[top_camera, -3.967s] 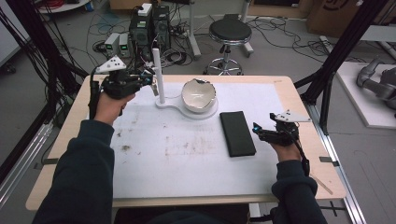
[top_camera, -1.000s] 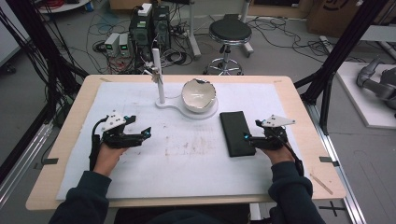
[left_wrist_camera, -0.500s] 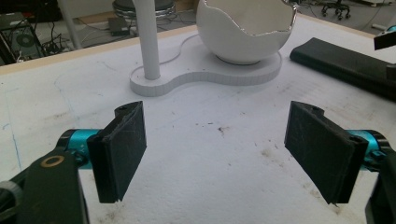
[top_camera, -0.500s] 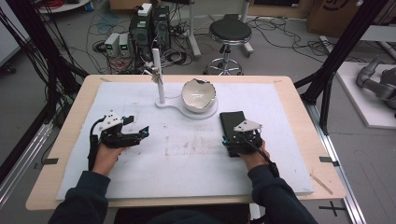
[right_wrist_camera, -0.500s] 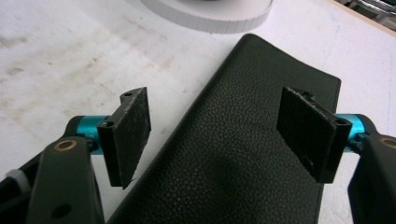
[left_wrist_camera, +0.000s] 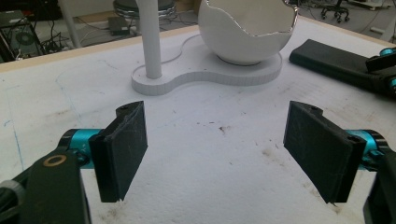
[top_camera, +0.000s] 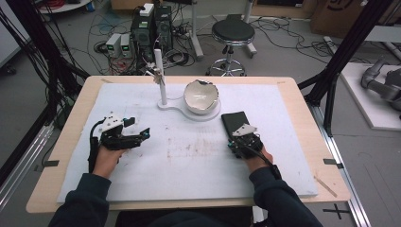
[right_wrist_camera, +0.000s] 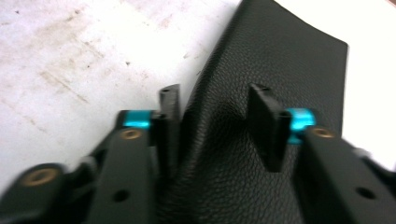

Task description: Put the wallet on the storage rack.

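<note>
A black leather case (top_camera: 235, 122) lies flat on the white mat (top_camera: 189, 165), right of centre. My right gripper (top_camera: 240, 137) sits over the case's near end. In the right gripper view its jaws have just been closing on the case (right_wrist_camera: 280, 56): the left pad presses the case's raised left edge and the right pad bears on its top, gripper (right_wrist_camera: 217, 126). My left gripper (top_camera: 140, 127) rests on the mat at the left, open, nothing between its pads (left_wrist_camera: 215, 158). Ahead of it I see the case (left_wrist_camera: 327, 60) and the other gripper (left_wrist_camera: 384, 70).
A cracked white bowl (top_camera: 202, 96) sits on a white base (top_camera: 189, 113) with an upright post (top_camera: 161, 75) at the back centre, just beyond the case. In the left gripper view the bowl (left_wrist_camera: 243, 32) and post (left_wrist_camera: 149, 37) stand ahead. Stool and cables lie beyond the table.
The right gripper slid left from beside the case onto its near end, and its jaws narrowed around it. The left gripper came down from the post earlier and has since stayed put.
</note>
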The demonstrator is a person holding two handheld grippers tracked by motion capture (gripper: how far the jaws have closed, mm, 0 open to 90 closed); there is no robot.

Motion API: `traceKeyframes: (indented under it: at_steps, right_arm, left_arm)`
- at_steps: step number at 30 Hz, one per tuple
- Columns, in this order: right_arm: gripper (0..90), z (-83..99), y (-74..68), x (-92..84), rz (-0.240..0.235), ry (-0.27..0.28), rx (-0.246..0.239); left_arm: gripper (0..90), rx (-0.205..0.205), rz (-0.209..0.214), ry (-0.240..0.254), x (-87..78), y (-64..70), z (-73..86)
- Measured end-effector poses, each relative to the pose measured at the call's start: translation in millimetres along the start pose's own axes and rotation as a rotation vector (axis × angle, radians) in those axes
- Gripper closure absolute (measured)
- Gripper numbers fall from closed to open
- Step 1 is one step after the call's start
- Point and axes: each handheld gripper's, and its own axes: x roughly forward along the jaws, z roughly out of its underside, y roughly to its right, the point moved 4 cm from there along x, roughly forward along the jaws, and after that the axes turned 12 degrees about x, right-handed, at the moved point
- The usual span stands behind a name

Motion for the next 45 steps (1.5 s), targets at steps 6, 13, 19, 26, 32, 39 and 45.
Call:
traceKeyframes:
  at_steps: [6,13,19,26,32,39,45]
  right_arm:
    - [82.5,-1.4,10.8,-8.8,0.007,-0.009,0.047]
    - [84.8,-3.9,21.8,-22.0,-0.046,0.036,0.105]
    - [85.2,-10.7,33.2,-41.1,-0.123,0.089,0.219]
    - [85.1,-16.5,57.9,-66.8,-0.238,0.178,0.420]
    - [83.8,-3.1,79.5,-62.2,-0.176,0.184,0.470]
    - [80.4,-2.0,83.5,-62.8,-0.094,0.205,0.412]
    - [66.3,1.6,90.8,-62.0,-0.078,0.222,0.428]
  left_arm:
    - [22.0,-0.005,-0.004,0.003,-1.5,-1.6,0.9]
    - [22.2,-0.003,-0.004,0.001,-1.0,-1.8,1.4]
    - [22.3,-0.007,-0.007,0.004,-1.5,-3.2,1.6]
    - [22.7,-0.005,-0.006,0.001,-1.0,-3.2,2.1]
    - [22.9,-0.003,-0.006,0.001,-0.9,-2.7,2.0]
    - [23.0,0.000,-0.006,-0.005,-0.6,-2.9,2.5]
    - [23.2,0.001,-0.007,-0.007,-0.5,-3.2,2.8]
